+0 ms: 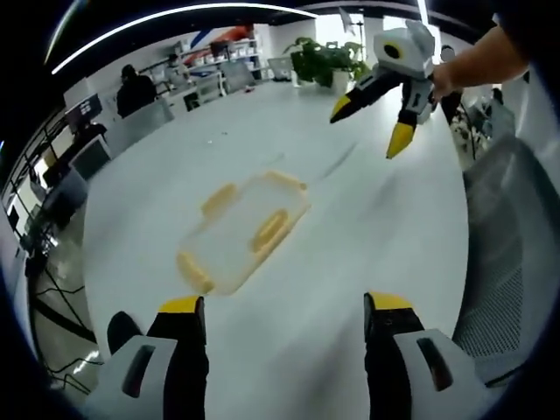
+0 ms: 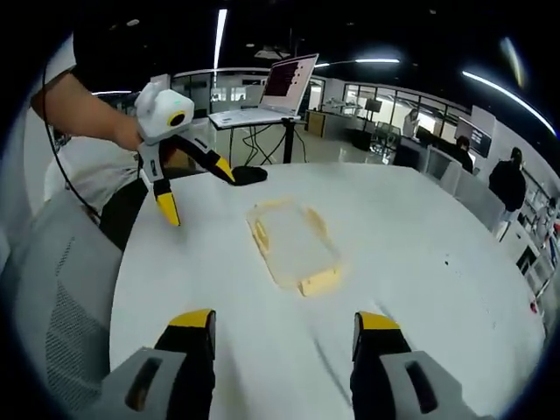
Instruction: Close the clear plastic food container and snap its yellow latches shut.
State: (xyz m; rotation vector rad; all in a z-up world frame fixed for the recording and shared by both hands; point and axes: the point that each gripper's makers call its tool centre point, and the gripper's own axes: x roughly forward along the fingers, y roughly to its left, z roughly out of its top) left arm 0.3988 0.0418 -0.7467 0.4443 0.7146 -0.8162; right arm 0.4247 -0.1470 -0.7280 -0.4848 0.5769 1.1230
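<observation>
container [image 1: 241,234] | on table [image 1: 367,219] | ahead of both open claws, apart

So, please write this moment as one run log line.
container: on table, untouched | left gripper: open | right gripper: open | latches: state unclear

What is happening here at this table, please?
A person holds a hand-held gripper in each hand above a white table. A clear plastic food container with yellow latches lies on the table between them, and nothing touches it. The left hand-held gripper and the right hand-held gripper are both open and held apart from the container. A laptop stands on a stand beyond the table.
</observation>
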